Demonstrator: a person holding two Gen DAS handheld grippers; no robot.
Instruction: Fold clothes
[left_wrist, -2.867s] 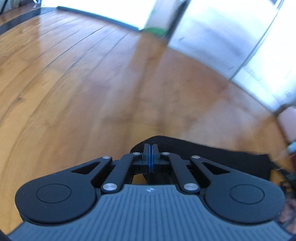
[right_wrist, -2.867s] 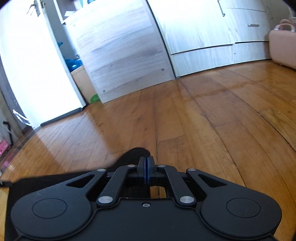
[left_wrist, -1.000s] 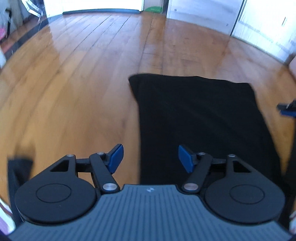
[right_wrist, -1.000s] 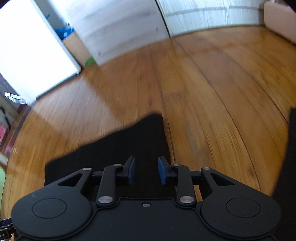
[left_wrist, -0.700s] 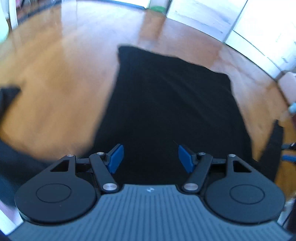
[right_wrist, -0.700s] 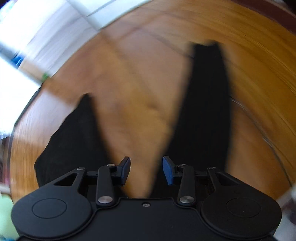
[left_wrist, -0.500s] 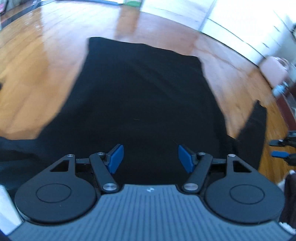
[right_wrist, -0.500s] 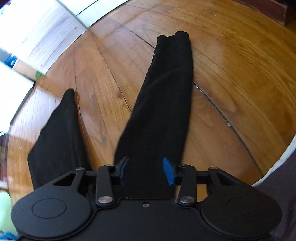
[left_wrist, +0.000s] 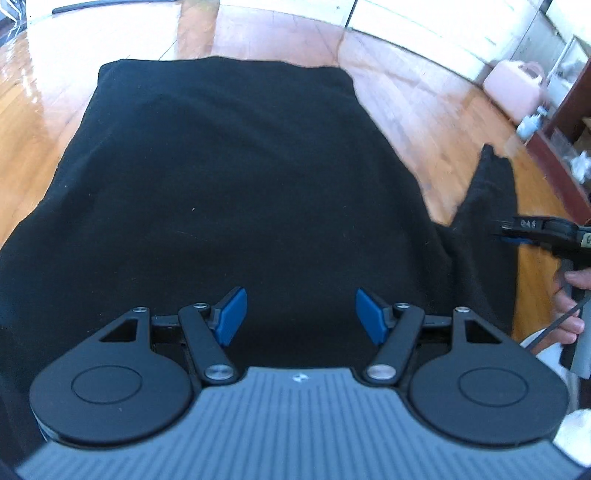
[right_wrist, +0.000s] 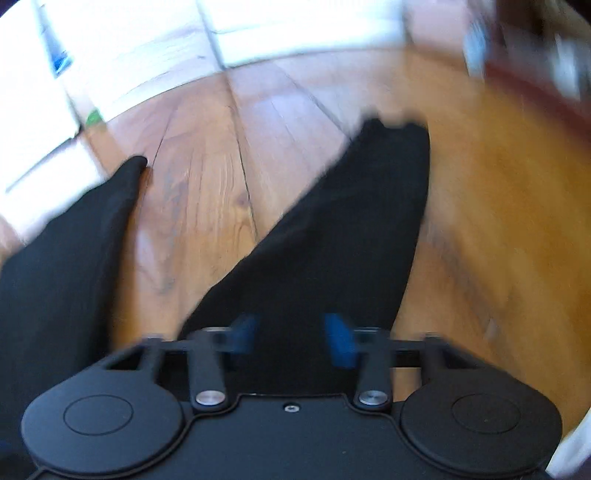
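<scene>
Both claws gape over a plain black garment (left_wrist: 236, 177).

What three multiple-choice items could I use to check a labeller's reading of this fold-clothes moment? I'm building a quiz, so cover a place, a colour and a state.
1. Where does the black garment lie?
A. on a bed
B. on the wooden floor
C. on a chair

2. What colour are the pads of the left gripper?
A. blue
B. red
C. white

3. How does the right gripper stand?
A. shut on the sleeve
B. shut on nothing
C. open over the sleeve

Answers:
1. B, boards show all round the cloth.
2. A, both pads are blue.
3. C, a clear gap separates its blurred pads, with the sleeve beyond them.
</scene>
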